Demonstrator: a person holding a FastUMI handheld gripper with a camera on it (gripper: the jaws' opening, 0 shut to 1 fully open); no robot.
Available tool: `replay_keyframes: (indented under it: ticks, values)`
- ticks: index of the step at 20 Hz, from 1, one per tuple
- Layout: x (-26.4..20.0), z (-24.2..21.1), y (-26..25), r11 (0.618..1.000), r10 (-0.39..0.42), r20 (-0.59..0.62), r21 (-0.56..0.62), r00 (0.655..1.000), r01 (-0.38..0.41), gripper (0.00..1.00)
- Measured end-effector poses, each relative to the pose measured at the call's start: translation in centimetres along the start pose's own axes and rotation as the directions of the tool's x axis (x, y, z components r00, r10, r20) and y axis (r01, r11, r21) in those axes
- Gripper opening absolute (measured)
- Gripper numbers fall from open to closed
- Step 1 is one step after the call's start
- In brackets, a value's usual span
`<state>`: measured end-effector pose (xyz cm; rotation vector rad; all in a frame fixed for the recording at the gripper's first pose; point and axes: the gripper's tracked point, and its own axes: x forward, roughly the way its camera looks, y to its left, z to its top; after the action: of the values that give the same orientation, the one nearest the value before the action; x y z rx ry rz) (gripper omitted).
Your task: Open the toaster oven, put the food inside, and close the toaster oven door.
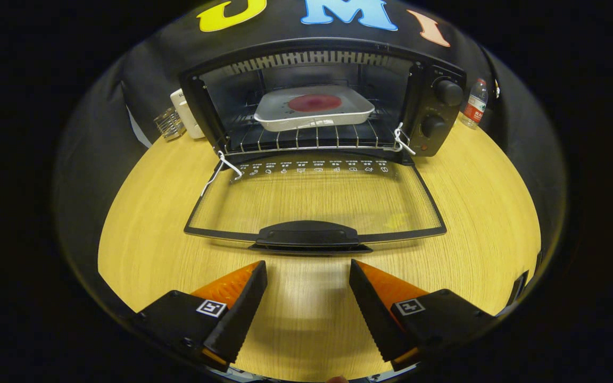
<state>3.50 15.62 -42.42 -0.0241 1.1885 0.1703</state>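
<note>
I see the wooden table (152, 223) spreading wide under everything, its pale grain running out past both of my fingers. Standing at its far side, well beyond the fingers, is the black toaster oven (447, 64), and its glass door (317, 199) is dropped all the way down so that it lies flat, just above the table, reaching toward me. The door's dark handle (306, 236) sits just ahead of the fingers, roughly centred on the gap between them and not touching either one. Inside the oven I see a wire rack (312, 139), and on it rests a shallow grey tray (277, 111) holding the food (314, 102), a flat round reddish piece lying in the middle of the tray. The tray sits toward the front of the rack, squarely in line with the gap between the fingers but far beyond them. Two round knobs (447, 91) are stacked on the panel at the oven's right end. My gripper (307, 279) hangs low over the table with its fingers spread apart and nothing between them, only bare wood showing in the gap. To the left of the oven a white box (185, 113) stands by the booth wall with a small clear holder (169, 123) just beside it. Off to the right of the oven stands a small plastic bottle (475, 103) with a red label.
</note>
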Motion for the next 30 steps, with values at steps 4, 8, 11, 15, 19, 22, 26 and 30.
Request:
replay_keyframes:
  ticks: [4, 8, 11, 15, 19, 22, 26, 30]
  values:
    - [0.8, 0.2, -0.6, 0.999, -0.033, -0.009, -0.002, 0.999, 0.033, 0.99]
    - [0.7, 0.2, -0.6, 0.998, -0.046, 0.000, -0.038, 0.999, 0.046, 0.96]
    - [0.2, 0.4, -0.5, 0.999, -0.031, 0.022, -0.034, 0.999, 0.031, 0.96]
    - [-0.9, 0.7, -0.4, 1.000, -0.028, 0.049, -0.012, 0.998, 0.029, 0.96]
    - [-1.7, 1.5, -0.4, 0.999, -0.031, 0.092, -0.019, 0.995, 0.033, 0.96]
    - [-2.3, 2.0, -0.4, 0.999, -0.034, 0.121, -0.010, 0.992, 0.035, 0.96]
    - [-3.1, 2.5, -0.3, 0.998, -0.046, 0.151, -0.027, 0.987, 0.051, 0.96]
    - [-4.4, 3.4, -0.3, 0.995, -0.072, 0.213, -0.058, 0.974, 0.086, 0.96]
